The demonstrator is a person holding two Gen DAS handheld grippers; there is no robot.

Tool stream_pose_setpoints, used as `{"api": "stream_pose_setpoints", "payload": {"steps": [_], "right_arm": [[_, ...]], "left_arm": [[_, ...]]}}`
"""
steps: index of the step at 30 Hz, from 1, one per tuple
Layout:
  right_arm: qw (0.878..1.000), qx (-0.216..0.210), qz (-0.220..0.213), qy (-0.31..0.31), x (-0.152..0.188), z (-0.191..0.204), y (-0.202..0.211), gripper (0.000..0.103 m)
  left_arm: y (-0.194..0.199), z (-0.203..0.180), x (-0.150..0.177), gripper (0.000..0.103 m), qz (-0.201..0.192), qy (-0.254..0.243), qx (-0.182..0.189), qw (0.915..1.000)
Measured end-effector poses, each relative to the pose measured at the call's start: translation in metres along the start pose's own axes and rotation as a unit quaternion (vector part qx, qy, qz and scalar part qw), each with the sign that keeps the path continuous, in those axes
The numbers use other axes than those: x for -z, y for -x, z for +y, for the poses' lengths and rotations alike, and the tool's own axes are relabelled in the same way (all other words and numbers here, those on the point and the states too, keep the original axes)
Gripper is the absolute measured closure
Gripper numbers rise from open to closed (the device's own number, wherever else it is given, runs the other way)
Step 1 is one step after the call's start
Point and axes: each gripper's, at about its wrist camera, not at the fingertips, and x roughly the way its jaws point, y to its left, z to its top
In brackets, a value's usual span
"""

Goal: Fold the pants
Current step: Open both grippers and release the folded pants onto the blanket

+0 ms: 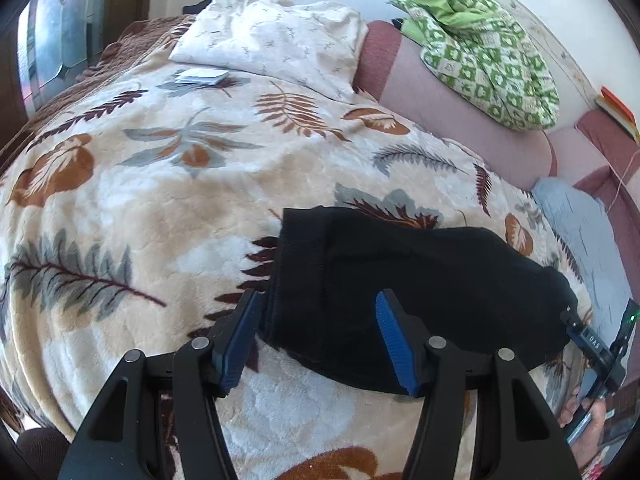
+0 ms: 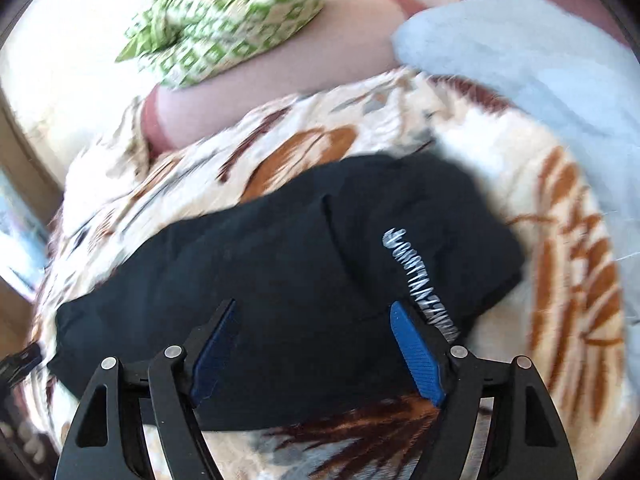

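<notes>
Black pants (image 1: 400, 272) lie folded into a compact bundle on the leaf-patterned blanket (image 1: 160, 184). In the left wrist view the ribbed band is at the bundle's left end. My left gripper (image 1: 318, 296) hovers over that end, jaws open, its pads not pressing on the cloth. In the right wrist view the pants (image 2: 280, 248) show white lettering (image 2: 416, 276) near their right end. My right gripper (image 2: 313, 305) stands open just above them, nothing pinched. The right gripper's body (image 1: 596, 344) and the hand holding it (image 1: 584, 412) show at the left view's right edge.
A white pillow (image 1: 272, 40) and a small white booklet (image 1: 202, 76) lie at the far end of the bed. A green patterned bundle (image 1: 488, 52) rests on a pink bolster (image 1: 460, 120). A light blue cloth (image 2: 540, 60) lies to the right of the pants.
</notes>
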Motion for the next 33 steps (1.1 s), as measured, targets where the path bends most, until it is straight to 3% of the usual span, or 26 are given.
{"api": "stream_pose_setpoints", "payload": {"steps": [4, 10, 16, 20, 29, 33], "right_arm": [[1.0, -0.006, -0.011, -0.001, -0.002, 0.003, 0.003, 0.02], [0.998, -0.005, -0.015, 0.06, 0.012, 0.028, 0.007, 0.02], [0.986, -0.005, 0.007, 0.166, 0.037, 0.083, -0.001, 0.02], [0.975, -0.028, 0.018, 0.22, 0.04, 0.117, 0.002, 0.02], [0.967, -0.067, 0.023, 0.245, 0.014, 0.178, 0.015, 0.019], [0.969, -0.043, 0.025, 0.243, 0.023, 0.181, 0.031, 0.019]], "left_arm": [[0.012, 0.019, 0.004, 0.044, -0.009, 0.045, -0.005, 0.9989], [0.012, 0.02, 0.009, 0.044, -0.016, 0.038, -0.011, 0.9991], [-0.003, 0.022, 0.025, 0.044, 0.01, 0.067, 0.044, 0.9967], [-0.016, 0.01, 0.033, 0.044, 0.019, 0.053, 0.068, 0.9961], [-0.038, 0.016, 0.033, 0.032, 0.011, 0.097, 0.104, 0.9898], [-0.041, 0.016, 0.035, 0.029, -0.006, 0.08, 0.114, 0.9903]]}}
